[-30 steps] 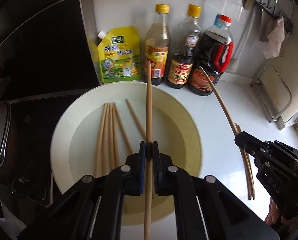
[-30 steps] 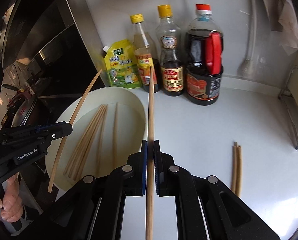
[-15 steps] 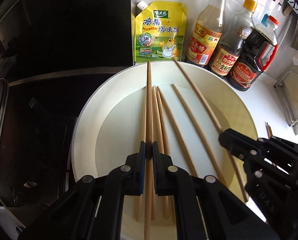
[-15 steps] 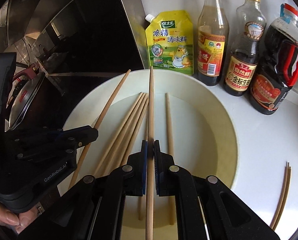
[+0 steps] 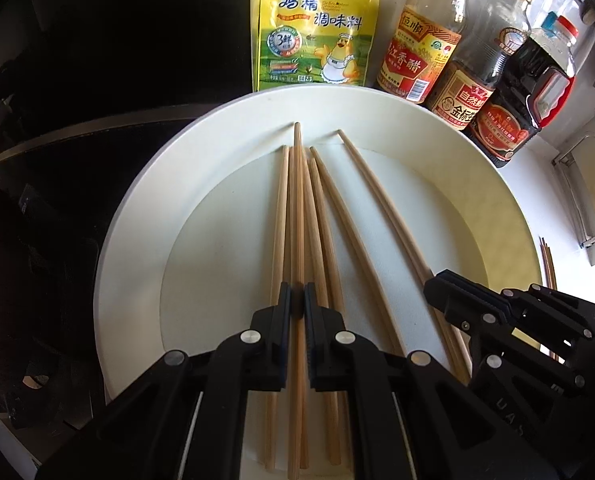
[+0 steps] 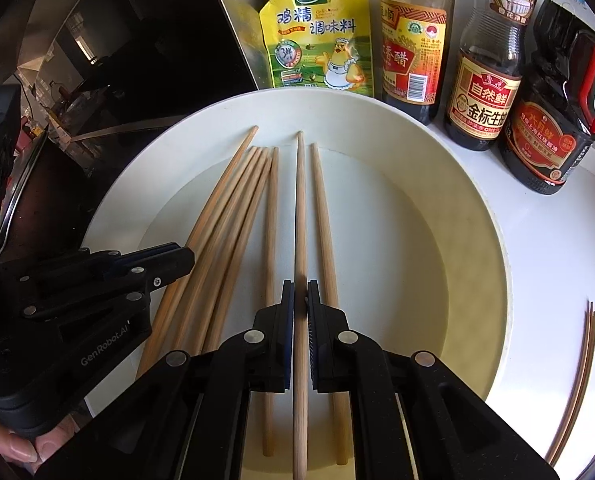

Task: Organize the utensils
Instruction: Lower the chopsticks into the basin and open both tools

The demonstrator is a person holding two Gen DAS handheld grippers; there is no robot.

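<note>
My left gripper is shut on a wooden chopstick that points away from me, low over a wide white plate. Several loose chopsticks lie side by side in the plate beneath it. In the right wrist view my right gripper is shut on a second chopstick, also low over the plate, between two lying ones. The right gripper shows at the plate's right side, the left gripper at its left. A few more chopsticks lie on the white counter to the right.
Behind the plate stand a yellow seasoning pouch, a vinegar bottle, a soy sauce bottle and a dark jug with a red handle. A black stove lies to the left, a wire rack to the right.
Both grippers have come down and moved left over the plate, each still gripping its chopstick. The held chopsticks now sit low among those lying in the plate.
</note>
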